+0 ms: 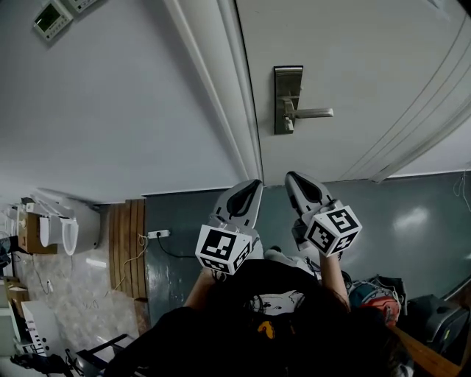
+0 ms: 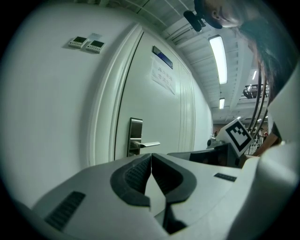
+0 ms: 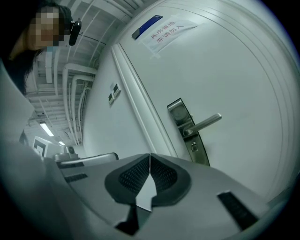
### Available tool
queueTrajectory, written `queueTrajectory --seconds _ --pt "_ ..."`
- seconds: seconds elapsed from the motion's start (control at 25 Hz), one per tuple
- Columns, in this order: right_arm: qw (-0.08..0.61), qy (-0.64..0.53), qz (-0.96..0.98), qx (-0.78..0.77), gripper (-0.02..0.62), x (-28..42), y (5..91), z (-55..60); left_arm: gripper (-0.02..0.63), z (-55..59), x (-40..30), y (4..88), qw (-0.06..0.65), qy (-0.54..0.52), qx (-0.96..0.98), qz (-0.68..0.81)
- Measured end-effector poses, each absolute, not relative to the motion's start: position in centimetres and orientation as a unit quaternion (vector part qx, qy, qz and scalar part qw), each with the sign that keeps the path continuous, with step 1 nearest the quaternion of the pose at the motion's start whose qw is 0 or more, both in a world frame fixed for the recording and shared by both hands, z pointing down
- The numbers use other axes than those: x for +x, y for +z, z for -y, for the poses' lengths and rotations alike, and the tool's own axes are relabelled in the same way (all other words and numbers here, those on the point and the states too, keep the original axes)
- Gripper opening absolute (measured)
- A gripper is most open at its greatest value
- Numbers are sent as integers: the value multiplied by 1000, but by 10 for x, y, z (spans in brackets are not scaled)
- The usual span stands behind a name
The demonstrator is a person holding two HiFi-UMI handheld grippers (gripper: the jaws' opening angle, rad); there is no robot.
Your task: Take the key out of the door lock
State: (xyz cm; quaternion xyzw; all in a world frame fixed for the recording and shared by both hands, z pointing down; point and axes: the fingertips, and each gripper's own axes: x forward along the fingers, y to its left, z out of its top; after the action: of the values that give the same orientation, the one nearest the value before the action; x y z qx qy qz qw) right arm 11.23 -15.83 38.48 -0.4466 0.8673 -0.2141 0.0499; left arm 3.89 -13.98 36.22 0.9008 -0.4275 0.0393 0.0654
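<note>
A metal lock plate [image 1: 288, 99] with a lever handle [image 1: 313, 113] is fixed on the white door [image 1: 368, 66]. Below the handle a small key [image 1: 288, 126] sticks out of the keyhole; in the right gripper view the key [image 3: 194, 147] sits under the handle [image 3: 204, 124]. My left gripper [image 1: 252, 185] and right gripper [image 1: 293, 179] hang side by side in front of the door, apart from the lock. Both are shut with nothing between the jaws. In the left gripper view the lock plate [image 2: 135, 137] lies beyond the tips [image 2: 151, 155].
The door frame [image 1: 221, 81] runs left of the lock, beside a plain white wall with a small control panel [image 1: 53, 18]. A paper notice [image 3: 168, 31] is stuck on the door. Boxes and equipment [image 1: 44, 235] stand along the floor at left, bags [image 1: 375, 294] at right.
</note>
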Motion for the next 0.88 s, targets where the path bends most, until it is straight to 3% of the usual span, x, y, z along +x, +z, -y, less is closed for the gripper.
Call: queueTrajectory --seconds 0.88 --pt "50 -258 -852 -452 6 128 417 206 9 173 64 379 46 43 911 407"
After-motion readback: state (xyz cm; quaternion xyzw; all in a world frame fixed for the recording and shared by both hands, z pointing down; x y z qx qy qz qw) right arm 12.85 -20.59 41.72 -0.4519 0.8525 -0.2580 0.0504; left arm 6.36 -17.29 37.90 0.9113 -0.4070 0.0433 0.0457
